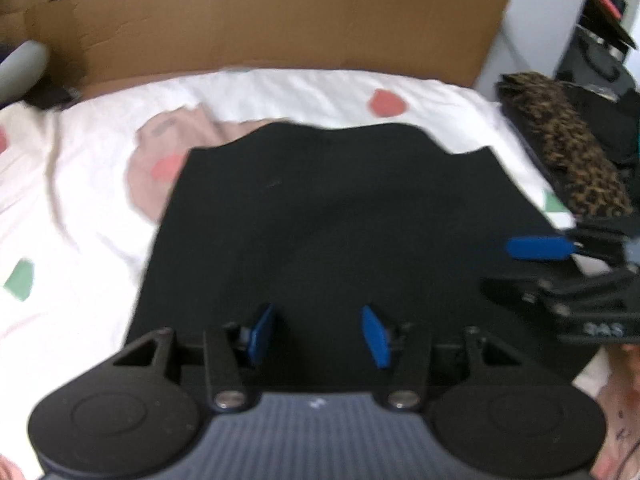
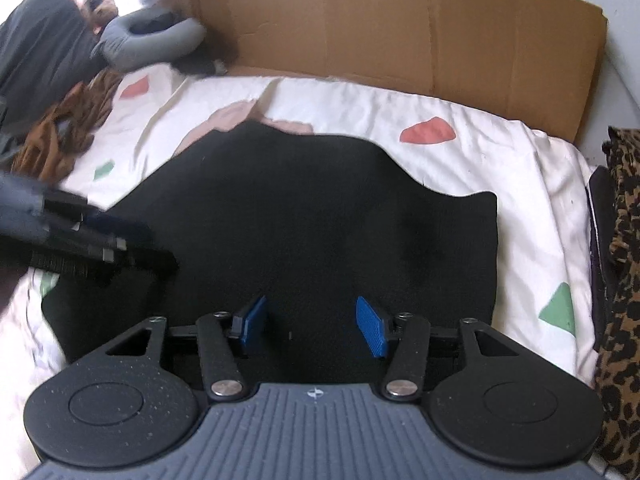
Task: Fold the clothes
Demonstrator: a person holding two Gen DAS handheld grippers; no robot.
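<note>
One black garment (image 1: 340, 216) lies spread flat on the bed, straight ahead of both claws and running under their fingertips. Its far edge is wavy, and its far right corner ends in a small square tab; whether it has already been doubled over cannot be told, since the cloth is too dark to show seams or layers.

Left claw (image 1: 320, 334) hovers over the near middle of the cloth with its blue pads apart at a middling width and nothing between them. Right claw (image 2: 316, 326) stands the same way, half wide and empty, over the near part of the garment toward its right side. Each shows in the other's view: the right one comes in from the right of the left claw, the left one from the left of the right claw, both low over the fabric. Neither pad visibly presses on the cloth.

Judging from this, the garment is laid out and smoothed and the claws are between grips, so the step in hand looks like lining up for a fold. The next move calls for each claw to reach an edge or corner, pinch a single layer cleanly, then lift and carry it across evenly so that the edges meet.

Beneath the garment is a white duvet (image 2: 500, 168) with pink and green patches. Beyond it stands a sheet of brown cardboard (image 2: 420, 32). Right of the right claw sits a leopard-print cloth (image 2: 624, 240); far left lie a rust-brown garment (image 2: 68, 128) and a grey neck pillow (image 2: 148, 40).
</note>
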